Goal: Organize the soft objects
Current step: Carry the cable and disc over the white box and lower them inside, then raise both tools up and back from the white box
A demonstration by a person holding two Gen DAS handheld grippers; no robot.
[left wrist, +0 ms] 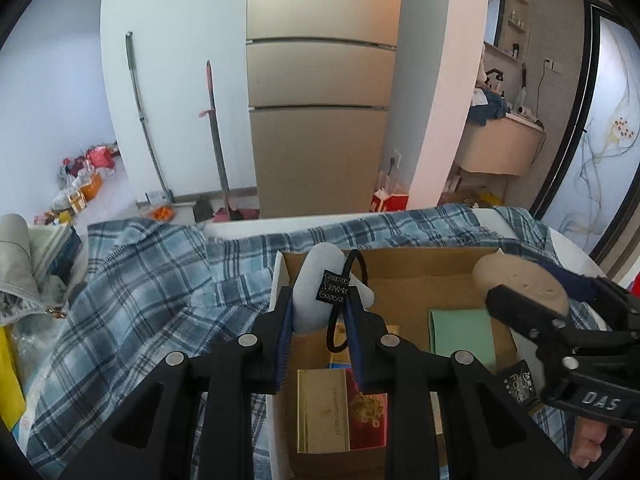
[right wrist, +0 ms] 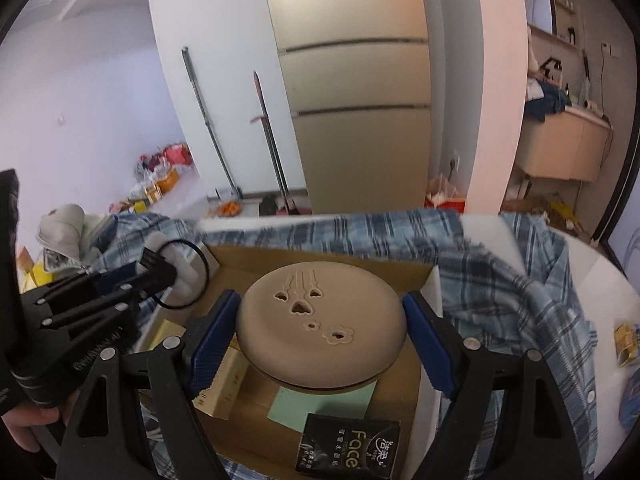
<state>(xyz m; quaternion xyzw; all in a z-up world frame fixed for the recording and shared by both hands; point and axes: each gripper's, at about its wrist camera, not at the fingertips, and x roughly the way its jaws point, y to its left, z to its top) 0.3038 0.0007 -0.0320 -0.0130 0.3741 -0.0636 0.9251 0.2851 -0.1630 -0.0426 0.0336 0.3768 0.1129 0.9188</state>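
Observation:
My left gripper [left wrist: 320, 312] is shut on a light grey soft item [left wrist: 316, 288] with a black tag and a black elastic loop [left wrist: 340, 320], held over the left end of an open cardboard box [left wrist: 420, 268]. My right gripper [right wrist: 322, 328] is shut on a round tan cushion-like disc [right wrist: 322, 330] with cut-out shapes, held over the box's middle [right wrist: 400, 420]. The disc also shows in the left wrist view [left wrist: 520, 284]. The left gripper with its grey item shows in the right wrist view [right wrist: 160, 276].
The box holds a green sheet [left wrist: 460, 336], a gold and red packet [left wrist: 340, 412] and a black "Face" tissue pack [right wrist: 348, 448]. A blue plaid shirt [left wrist: 152, 280] lies around the box on a white table [right wrist: 624, 304]. Clutter [left wrist: 24, 272] sits at the left.

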